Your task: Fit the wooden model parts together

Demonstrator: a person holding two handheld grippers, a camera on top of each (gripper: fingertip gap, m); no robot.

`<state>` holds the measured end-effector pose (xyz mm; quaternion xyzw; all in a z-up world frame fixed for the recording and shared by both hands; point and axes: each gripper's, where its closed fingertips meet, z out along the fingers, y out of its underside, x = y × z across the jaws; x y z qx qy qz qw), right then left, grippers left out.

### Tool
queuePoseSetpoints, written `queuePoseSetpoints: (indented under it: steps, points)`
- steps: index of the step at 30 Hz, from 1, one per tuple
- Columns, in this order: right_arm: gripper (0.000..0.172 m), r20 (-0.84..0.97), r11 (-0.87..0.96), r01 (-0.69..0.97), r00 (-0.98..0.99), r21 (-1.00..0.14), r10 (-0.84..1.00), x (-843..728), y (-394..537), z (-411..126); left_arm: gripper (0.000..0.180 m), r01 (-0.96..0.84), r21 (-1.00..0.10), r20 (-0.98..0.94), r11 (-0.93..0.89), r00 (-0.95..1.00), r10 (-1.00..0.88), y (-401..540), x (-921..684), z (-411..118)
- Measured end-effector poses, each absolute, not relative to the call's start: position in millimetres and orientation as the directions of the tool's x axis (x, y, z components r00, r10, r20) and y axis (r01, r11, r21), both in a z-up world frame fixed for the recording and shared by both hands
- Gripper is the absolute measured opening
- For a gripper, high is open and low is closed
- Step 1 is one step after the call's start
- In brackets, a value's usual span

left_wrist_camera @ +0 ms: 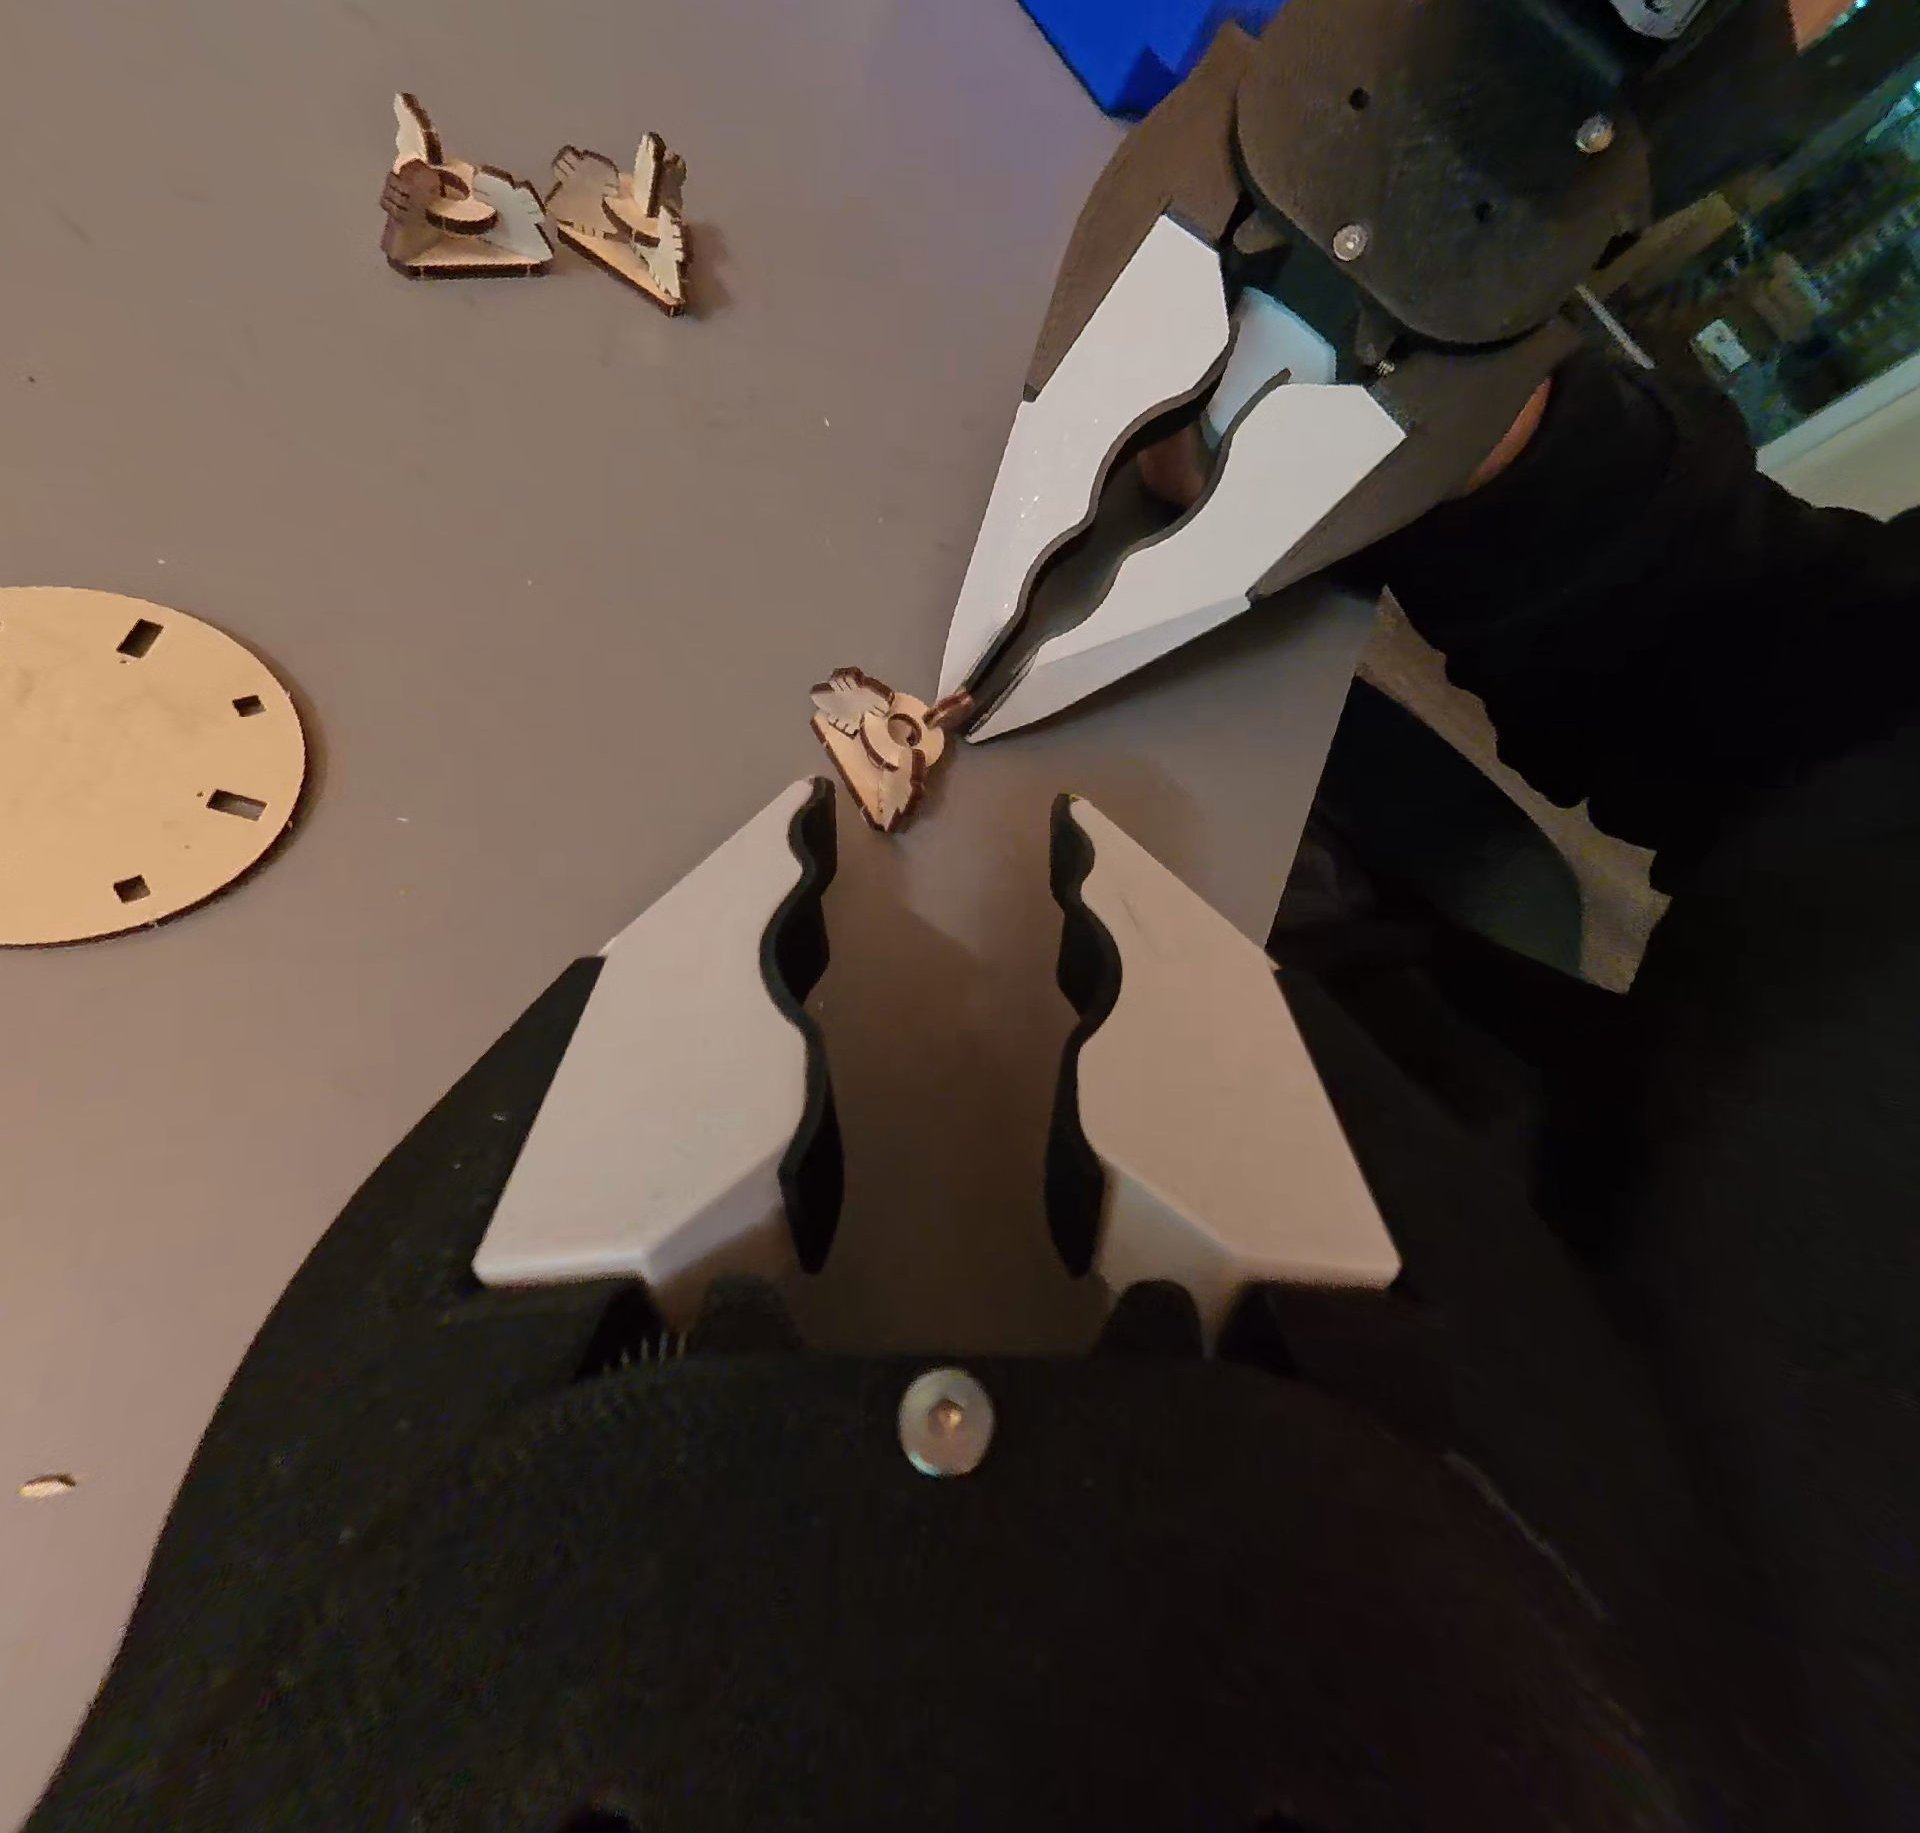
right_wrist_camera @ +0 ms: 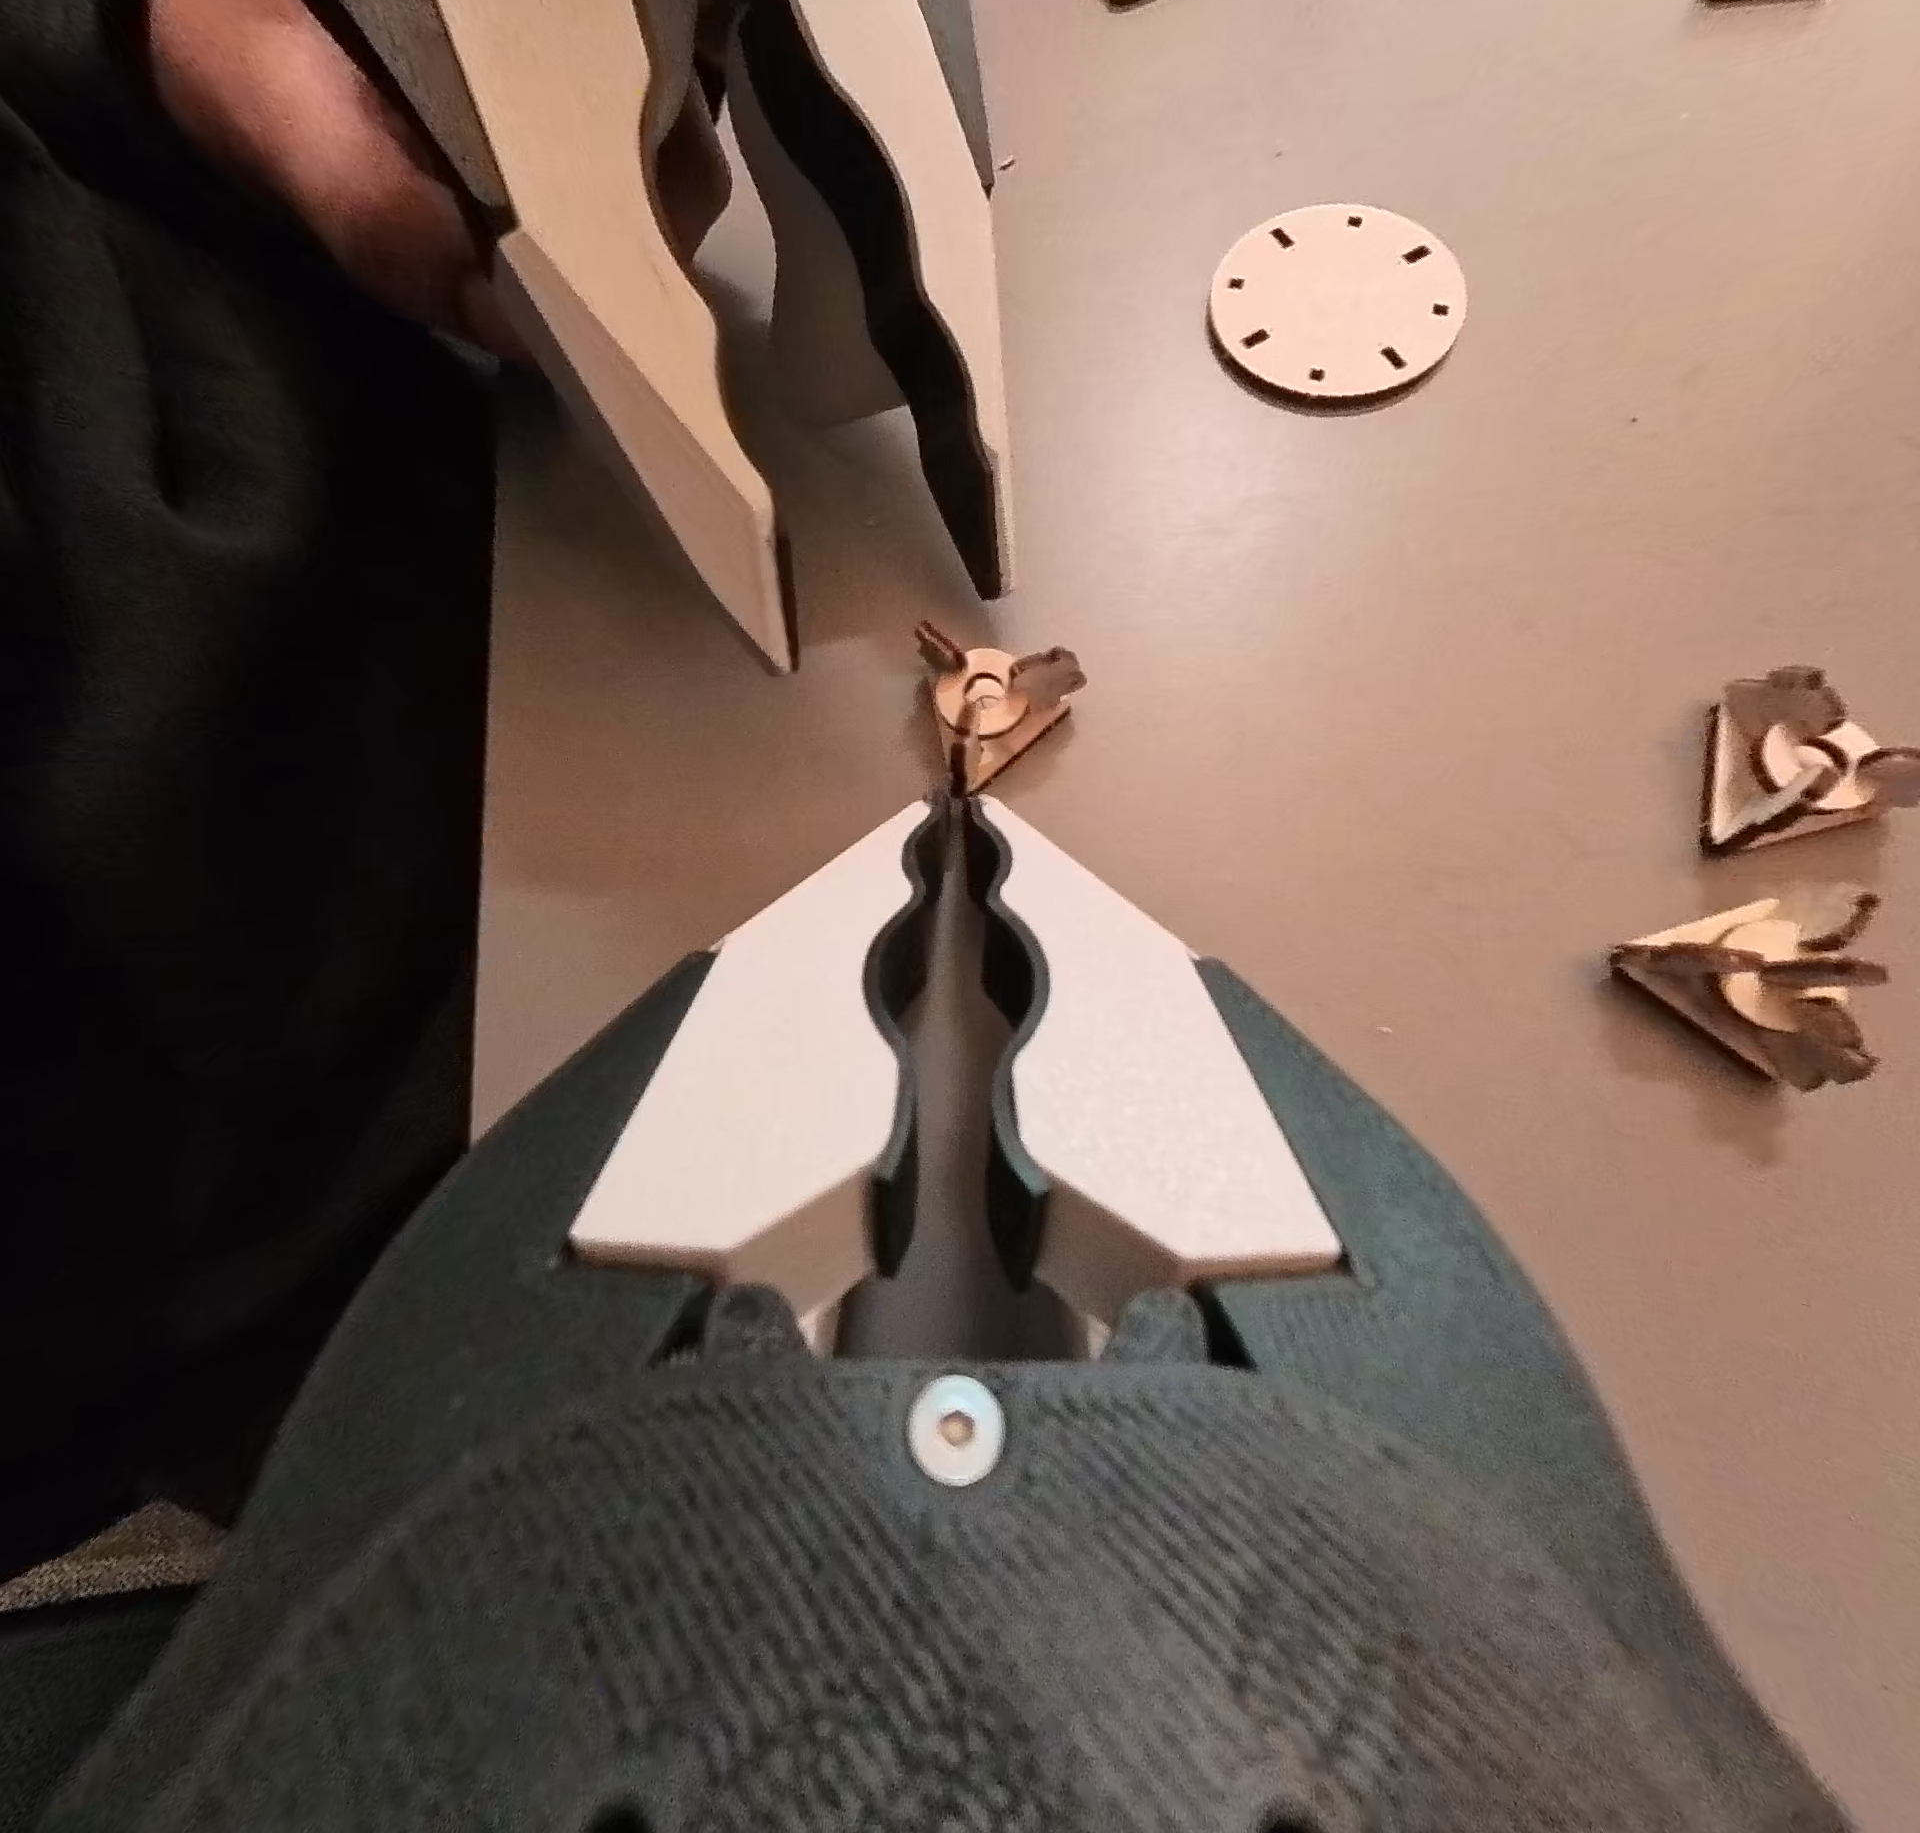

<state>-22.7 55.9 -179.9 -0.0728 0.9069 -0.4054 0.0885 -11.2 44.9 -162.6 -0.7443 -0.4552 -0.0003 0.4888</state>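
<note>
Left gripper (left_wrist_camera: 940, 807) in the left wrist view has its jaws spread with nothing between them; just beyond the left fingertip lies a small triangular wooden assembly (left_wrist_camera: 878, 749) on the grey table (left_wrist_camera: 623, 484). Opposite, the right gripper (left_wrist_camera: 961, 708) pinches a thin tab on it

Right wrist view: right gripper (right_wrist_camera: 954, 798), jaws pressed together on that tab (right_wrist_camera: 961, 755); a slotted wooden disc (right_wrist_camera: 1337, 303) lies far off to the right

Left hand-held gripper (left_wrist_camera: 940, 812) held low with fingers spread wide, bare between them. Right hand-held gripper (right_wrist_camera: 954, 799) facing it, tips nearly meeting, fingers pinched together on a thin wooden tab (right_wrist_camera: 961, 760).
</note>
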Motion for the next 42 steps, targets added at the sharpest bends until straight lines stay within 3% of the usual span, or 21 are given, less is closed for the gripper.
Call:
queuePoseSetpoints:
  steps: [25, 36, 42]
  points:
    - [0.0, -0.042, 0.653, -0.102, -0.979, -0.751, -0.201, -12.6, 48.0, -180.1, 0.034, 0.726, -0.682, 0.499, -0.086, 0.549, 0.671, 43.5, -13.2, -168.0]
    - [0.012, 0.012, 0.576, -0.124, -0.981, -0.808, -0.194, -23.5, 54.4, -165.2, 0.035, 0.725, -0.683, 0.496, -0.085, 0.547, 0.674, 42.8, -13.6, -167.9]
    - [0.039, 0.08, 0.49, -0.21, -0.959, -0.846, -0.274, -25.5, 46.9, -153.5, 0.034, 0.671, -0.737, 0.445, -0.081, 0.571, 0.69, 40.9, -14.6, -159.5]
